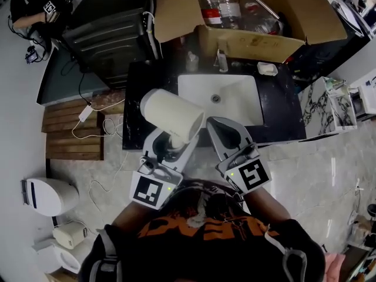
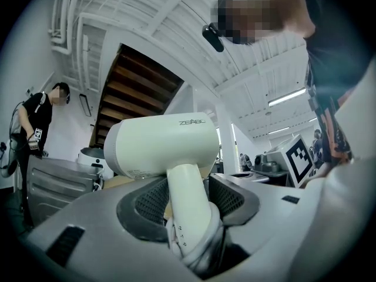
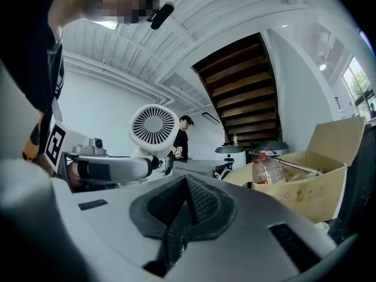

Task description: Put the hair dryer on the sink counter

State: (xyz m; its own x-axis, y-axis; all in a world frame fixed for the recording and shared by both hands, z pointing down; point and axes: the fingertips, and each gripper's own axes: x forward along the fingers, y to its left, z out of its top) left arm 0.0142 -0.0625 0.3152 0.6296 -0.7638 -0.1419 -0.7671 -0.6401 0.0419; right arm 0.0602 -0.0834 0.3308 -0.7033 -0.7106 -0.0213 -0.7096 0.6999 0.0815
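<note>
A white hair dryer (image 1: pixel 170 117) is held up in front of the sink counter (image 1: pixel 276 131), its barrel tilted toward the upper left. My left gripper (image 1: pixel 173 144) is shut on the dryer's handle (image 2: pixel 189 207), with the cord wound at the base; the barrel (image 2: pixel 163 144) stands above the jaws. The right gripper (image 1: pixel 225 135) hovers beside it at the counter's front edge, jaws together with nothing between them. From the right gripper view, the dryer's round rear grille (image 3: pixel 154 131) shows to the left above my right gripper (image 3: pixel 187 188). The white basin (image 1: pixel 235 107) lies just beyond both grippers.
An open cardboard box (image 1: pixel 294 7) with plastic bottles stands behind the counter. Small bottles (image 1: pixel 192 60) and a soap dish (image 1: pixel 267 69) sit along the counter's back. A dark appliance (image 1: pixel 111 34), a wooden pallet (image 1: pixel 73 128) and floor cables lie left. A person (image 1: pixel 32 7) stands far left.
</note>
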